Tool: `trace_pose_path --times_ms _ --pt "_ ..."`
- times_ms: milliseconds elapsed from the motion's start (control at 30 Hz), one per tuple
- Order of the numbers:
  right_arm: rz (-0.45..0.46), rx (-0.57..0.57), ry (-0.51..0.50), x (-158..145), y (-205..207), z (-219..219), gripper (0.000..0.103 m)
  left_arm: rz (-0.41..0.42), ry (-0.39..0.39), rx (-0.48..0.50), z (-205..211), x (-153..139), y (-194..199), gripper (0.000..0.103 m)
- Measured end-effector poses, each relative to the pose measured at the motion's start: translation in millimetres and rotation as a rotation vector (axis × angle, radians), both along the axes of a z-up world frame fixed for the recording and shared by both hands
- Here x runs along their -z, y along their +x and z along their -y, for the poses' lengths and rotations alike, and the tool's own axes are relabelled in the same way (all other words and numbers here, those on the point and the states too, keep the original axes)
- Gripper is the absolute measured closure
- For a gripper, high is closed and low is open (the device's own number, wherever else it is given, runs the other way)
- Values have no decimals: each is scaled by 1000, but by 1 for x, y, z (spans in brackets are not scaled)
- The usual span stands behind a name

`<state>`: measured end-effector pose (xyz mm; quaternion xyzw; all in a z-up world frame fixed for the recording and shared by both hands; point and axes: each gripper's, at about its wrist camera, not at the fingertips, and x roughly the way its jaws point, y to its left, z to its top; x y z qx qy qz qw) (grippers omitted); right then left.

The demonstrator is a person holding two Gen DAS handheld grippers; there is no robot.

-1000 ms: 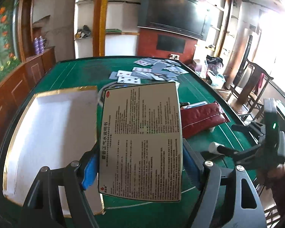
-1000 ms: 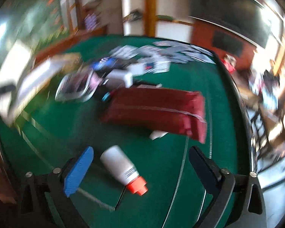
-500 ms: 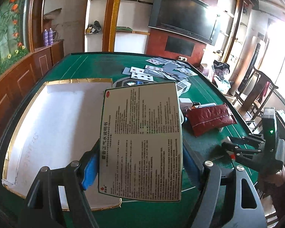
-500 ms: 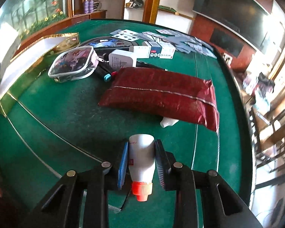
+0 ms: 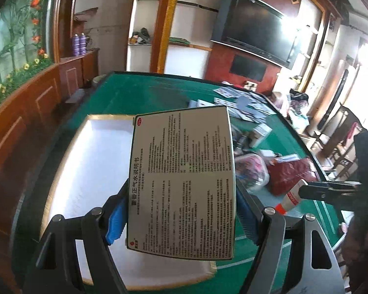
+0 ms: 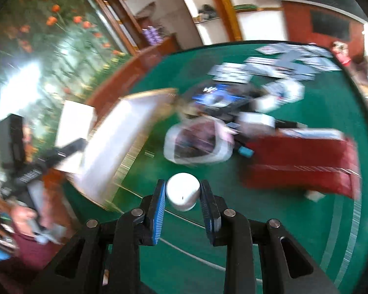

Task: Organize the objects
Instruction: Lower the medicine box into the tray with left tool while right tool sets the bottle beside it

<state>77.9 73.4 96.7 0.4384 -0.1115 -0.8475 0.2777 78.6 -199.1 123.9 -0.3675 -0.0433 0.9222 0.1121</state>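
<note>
My left gripper (image 5: pixel 177 210) is shut on a flat printed medicine box (image 5: pixel 181 183) and holds it above the right part of a white tray with a gold rim (image 5: pixel 93 161). My right gripper (image 6: pixel 182 196) is shut on a small white bottle (image 6: pixel 182 192), lifted off the green table. From the left wrist view the bottle (image 5: pixel 290 197) shows its orange cap pointing down-left. The tray (image 6: pixel 115 142) is blurred at the left of the right wrist view.
On the green table (image 5: pixel 144 93) lie a dark red pouch (image 6: pixel 299 161), a clear zip pouch (image 6: pixel 198 144), small boxes (image 5: pixel 260 134) and scattered playing cards (image 5: pixel 243 103). A wooden cabinet runs along the left. Chairs stand at the far right.
My right gripper has lifted the white bottle and swung left toward the tray. My left gripper has moved further over the tray with the box.
</note>
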Motion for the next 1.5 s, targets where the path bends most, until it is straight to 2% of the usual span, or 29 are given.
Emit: trace_pose_path --times_ms 67,167,300,433,533,700,1033,1167,1233,1333,1500 --pt "0 -29 -28 -6 -14 25 74 8 -21 -27 10 0 -15 27" --pt "20 -65 -50 -9 -44 67 73 54 1 -51 24 8 -43 27" --pt "55 -62 7 1 -84 113 73 115 4 -90 37 31 -83 27" --pt "82 -36 106 17 -123 148 73 181 35 -123 43 58 -113 27" --pt "87 -16 169 25 -141 158 73 220 41 -138 43 74 -131 28" --pt "98 20 233 34 -168 165 73 226 19 -148 34 82 -145 28" --pt "155 52 222 44 -201 164 71 230 -1 -153 20 92 -163 27" --pt "157 62 151 41 -204 156 55 241 21 -162 24 93 -163 21" --pt "123 76 165 35 -198 153 51 242 13 -172 26 92 -163 20" --pt "65 87 166 22 -184 144 36 236 22 -188 32 89 -160 19" --pt "-9 106 149 3 -149 114 27 208 97 -225 45 69 -139 18"
